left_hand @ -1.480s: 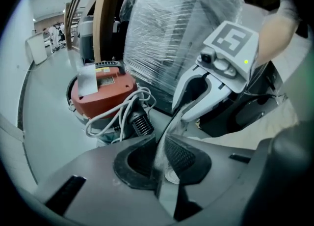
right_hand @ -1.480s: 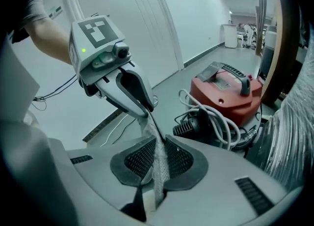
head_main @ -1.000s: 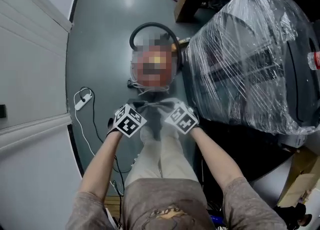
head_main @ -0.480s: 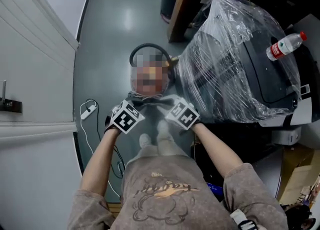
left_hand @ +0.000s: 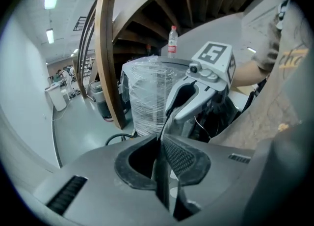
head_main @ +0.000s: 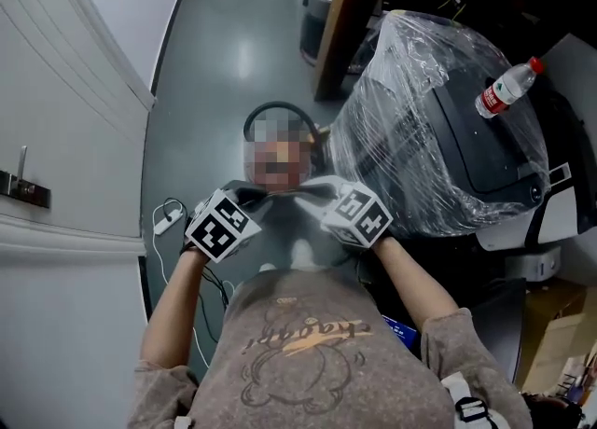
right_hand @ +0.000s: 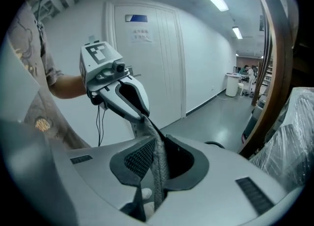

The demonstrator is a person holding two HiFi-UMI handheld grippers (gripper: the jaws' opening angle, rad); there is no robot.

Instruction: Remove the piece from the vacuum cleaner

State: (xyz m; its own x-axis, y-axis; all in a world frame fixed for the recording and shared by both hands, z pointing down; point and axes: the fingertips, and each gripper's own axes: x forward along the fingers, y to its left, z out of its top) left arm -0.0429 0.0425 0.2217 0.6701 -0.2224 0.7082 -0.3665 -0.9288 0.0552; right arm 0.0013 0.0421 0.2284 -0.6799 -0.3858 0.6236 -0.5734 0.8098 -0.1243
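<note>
A thin grey flat piece (head_main: 283,192) hangs stretched between my two grippers, above the vacuum cleaner (head_main: 300,172) on the floor, which a mosaic patch mostly covers. Its black hose (head_main: 259,117) loops behind it. My left gripper (head_main: 250,199) pinches the piece's left end, its jaws closing on it; in its own view (left_hand: 164,171) the piece (left_hand: 159,146) runs edge-on to the right gripper (left_hand: 169,114). My right gripper (head_main: 318,191) is shut on the other end. In its view (right_hand: 154,171) the felt-like strip (right_hand: 157,156) leads to the left gripper (right_hand: 144,117).
A large machine wrapped in clear film (head_main: 420,129) stands at the right with a water bottle (head_main: 504,87) on it. A wooden post (head_main: 340,26) rises behind it. A white door (head_main: 65,138) is at the left, and a power strip with cable (head_main: 168,222) lies on the floor.
Both grippers, still holding the piece, have come up toward the head camera and spread further apart. The vacuum cleaner now lies further below them.
</note>
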